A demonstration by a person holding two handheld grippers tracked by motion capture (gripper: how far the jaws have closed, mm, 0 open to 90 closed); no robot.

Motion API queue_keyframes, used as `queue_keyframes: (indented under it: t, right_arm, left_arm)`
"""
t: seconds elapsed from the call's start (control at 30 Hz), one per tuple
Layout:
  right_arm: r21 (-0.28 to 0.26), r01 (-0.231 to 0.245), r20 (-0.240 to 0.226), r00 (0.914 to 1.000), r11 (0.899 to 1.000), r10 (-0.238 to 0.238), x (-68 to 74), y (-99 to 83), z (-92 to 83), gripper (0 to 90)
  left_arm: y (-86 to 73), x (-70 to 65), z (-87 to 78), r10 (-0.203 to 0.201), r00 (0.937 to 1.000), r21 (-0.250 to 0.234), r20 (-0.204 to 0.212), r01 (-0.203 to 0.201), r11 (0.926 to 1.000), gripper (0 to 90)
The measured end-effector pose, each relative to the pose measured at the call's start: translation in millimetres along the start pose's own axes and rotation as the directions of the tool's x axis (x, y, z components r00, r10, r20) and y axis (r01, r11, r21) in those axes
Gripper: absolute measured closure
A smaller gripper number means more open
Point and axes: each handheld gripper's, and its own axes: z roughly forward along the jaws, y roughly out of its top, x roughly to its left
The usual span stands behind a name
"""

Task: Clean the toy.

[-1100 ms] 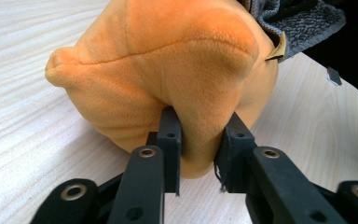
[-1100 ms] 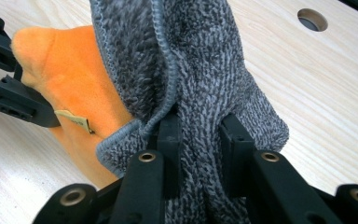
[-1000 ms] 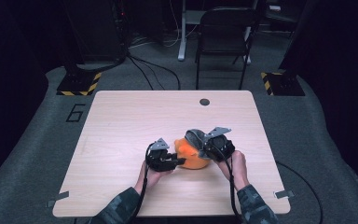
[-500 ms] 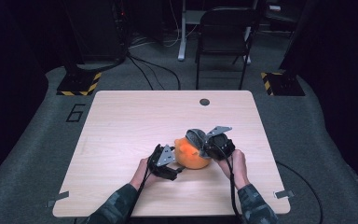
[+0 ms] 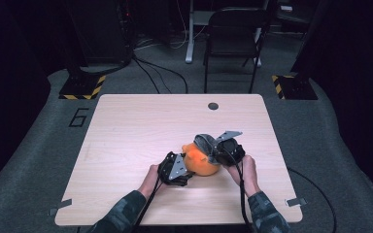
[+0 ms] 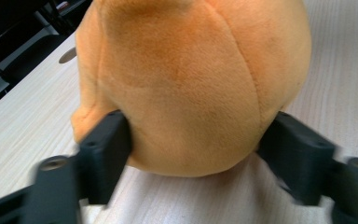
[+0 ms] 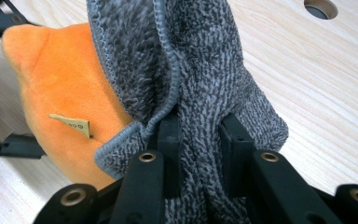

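Observation:
An orange plush toy [image 5: 201, 164] lies on the wooden table [image 5: 136, 126], near its front edge. A grey towel-like cloth [image 5: 205, 142] is draped over the toy's right side. My left gripper [image 5: 187, 171] comes at the toy from the left. Its jaws have just been closing, and both pads now press on the toy's [image 6: 191, 84] round sides. My right gripper [image 7: 199, 135] is shut on a bunched fold of the cloth [image 7: 205, 70], which hangs against the toy [image 7: 56, 79]. A small tan label [image 7: 72, 124] shows on the toy.
A round cable hole [image 5: 213, 106] sits near the table's far edge. A dark chair [image 5: 233, 43] and floor cables lie beyond the table. Bare tabletop stretches to the left and behind the toy.
The left gripper drew back slightly with its jaws wider half a second ago, then came back onto the toy and closed. The right gripper and cloth have not moved.

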Motion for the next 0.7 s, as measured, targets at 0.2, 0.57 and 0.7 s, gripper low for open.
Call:
queue_keyframes:
  t: [0.2, 0.57, 0.7]
  right_arm:
    - [-0.024, -0.013, -0.028, 0.9995, 1.0, 0.012, -2.9, -0.1, -3.7, 73.5]
    - [0.031, -0.211, 0.142, 0.9685, 0.977, 0.204, -77.2, -44.5, -5.0, 73.3]
    - [0.045, -0.224, 0.137, 0.9666, 0.973, 0.217, -81.3, -48.6, 3.4, 73.1]
  left_arm:
    - [0.7, -0.1, -0.7, 0.003, 1.0, 0.019, -0.003, -0.003, 0.9998, 64.6]
    - [-4.0, 2.6, -2.0, -0.039, 0.9991, -0.008, 0.016, 0.039, 0.9992, 70.8]
    - [-5.6, 4.1, -3.2, -0.065, 0.9976, -0.039, 0.021, 0.066, 0.997, 72.8]
